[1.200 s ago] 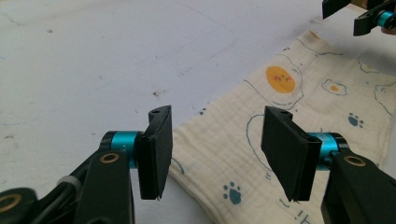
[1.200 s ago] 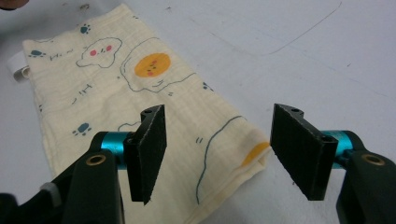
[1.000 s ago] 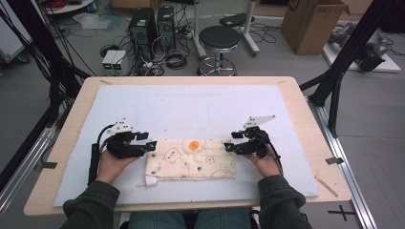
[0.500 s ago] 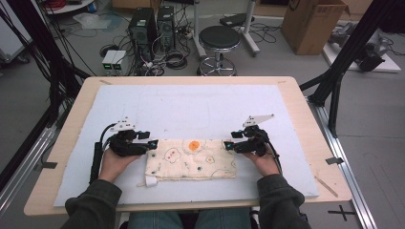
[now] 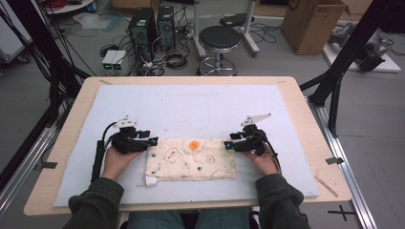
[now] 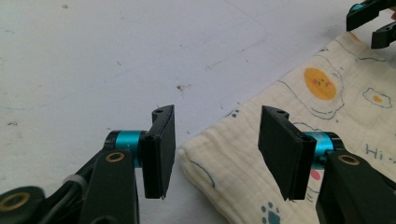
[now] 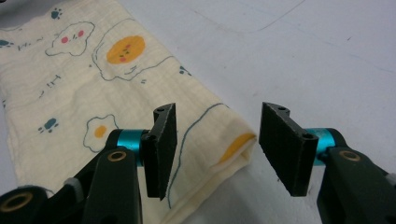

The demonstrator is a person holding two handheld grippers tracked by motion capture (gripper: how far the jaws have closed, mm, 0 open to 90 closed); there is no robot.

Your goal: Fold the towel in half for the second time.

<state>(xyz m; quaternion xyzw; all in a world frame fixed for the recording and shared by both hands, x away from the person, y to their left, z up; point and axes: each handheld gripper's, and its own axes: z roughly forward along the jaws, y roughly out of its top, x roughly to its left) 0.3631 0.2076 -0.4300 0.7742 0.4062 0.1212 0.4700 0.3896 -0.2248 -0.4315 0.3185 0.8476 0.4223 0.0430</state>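
High view gives us the wooden table, its top covered almost edge to edge by a pale blue-white mat. Near the table's front edge, midway between its left and right sides, lies the folded cream cloth, flat on the mat, printed with fried eggs, clouds and paw marks, its long sides parallel to that front edge. We hold the left gripper at the cloth's far-left corner and the right gripper at its far-right corner, each pointing inward toward the other. In the left gripper view, the left gripper has its jaws standing well apart; they have just been closing a little, and the cloth's rounded corner lies between them on the mat with neither pad pressing it. In the right gripper view, the right gripper also has its jaws apart and has just been closing; the folded corner of the cloth sits in the gap, untouched by either pad.
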